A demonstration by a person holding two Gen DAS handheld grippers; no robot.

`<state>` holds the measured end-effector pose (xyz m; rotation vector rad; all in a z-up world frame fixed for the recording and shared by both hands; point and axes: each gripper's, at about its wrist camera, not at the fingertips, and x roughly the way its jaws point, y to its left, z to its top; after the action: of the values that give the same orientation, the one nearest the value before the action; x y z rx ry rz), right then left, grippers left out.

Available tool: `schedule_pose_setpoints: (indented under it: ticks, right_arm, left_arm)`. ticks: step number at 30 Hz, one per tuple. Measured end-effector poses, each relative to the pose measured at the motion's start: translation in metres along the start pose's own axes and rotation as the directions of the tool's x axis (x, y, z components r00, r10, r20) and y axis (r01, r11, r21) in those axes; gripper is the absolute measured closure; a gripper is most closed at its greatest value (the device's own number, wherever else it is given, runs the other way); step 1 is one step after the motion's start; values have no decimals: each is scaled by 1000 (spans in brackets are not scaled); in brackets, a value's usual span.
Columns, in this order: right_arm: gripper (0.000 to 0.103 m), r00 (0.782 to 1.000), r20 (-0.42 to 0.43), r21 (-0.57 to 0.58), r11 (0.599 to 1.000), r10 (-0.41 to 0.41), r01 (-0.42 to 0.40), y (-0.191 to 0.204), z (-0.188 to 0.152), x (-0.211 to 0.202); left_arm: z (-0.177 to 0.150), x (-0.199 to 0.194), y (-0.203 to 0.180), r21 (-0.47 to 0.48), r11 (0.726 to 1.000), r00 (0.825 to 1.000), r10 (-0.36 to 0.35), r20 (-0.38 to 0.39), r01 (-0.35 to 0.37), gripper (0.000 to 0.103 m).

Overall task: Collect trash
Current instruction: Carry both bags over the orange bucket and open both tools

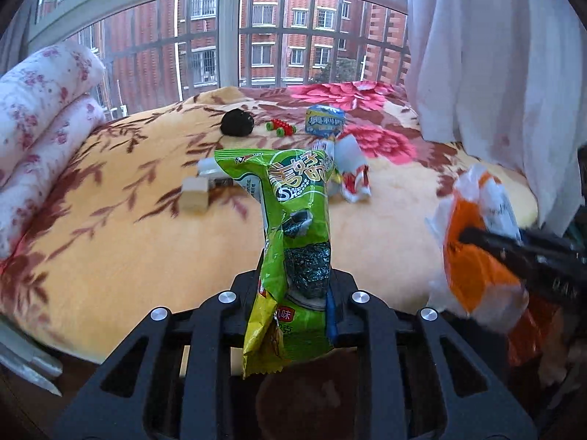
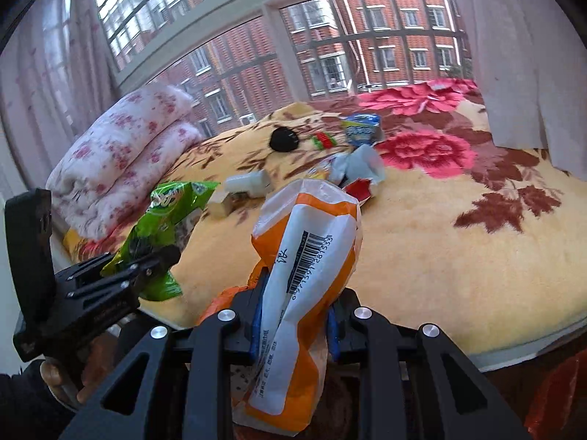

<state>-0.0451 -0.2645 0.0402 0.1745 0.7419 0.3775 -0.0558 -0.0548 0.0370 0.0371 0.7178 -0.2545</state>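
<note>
My left gripper is shut on a green seaweed snack wrapper, which stands up between its jaws above the near edge of the bed. In the right wrist view the same green wrapper and left gripper appear at the left. My right gripper is shut on an orange and white wrapper with a barcode; the left wrist view shows that orange wrapper at the right. On the blanket farther back lie a crumpled red and white wrapper and a blue and yellow packet.
The bed carries a yellow floral blanket. On it are a black round object, a red and green toy, a beige block and a white item. A rolled floral quilt lies left; a white curtain hangs right.
</note>
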Motion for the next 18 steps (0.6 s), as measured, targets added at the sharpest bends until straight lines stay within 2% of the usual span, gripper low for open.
schedule_pose_setpoints:
  ticks: [5, 11, 18]
  right_arm:
    - [77, 999, -34, -65, 998, -11, 9, 24, -29, -15]
    - [77, 990, -141, -97, 995, -30, 16, 38, -77, -11]
    - [77, 958, -286, -41, 999, -24, 13, 33, -128, 29]
  left_arm:
    - [-34, -19, 5, 2, 1000, 999, 1, -36, -1, 79]
    - [-79, -18, 3, 66, 996, 993, -47, -111, 55, 79]
    - [-125, 23, 5, 55, 993, 957, -86, -277, 105, 79]
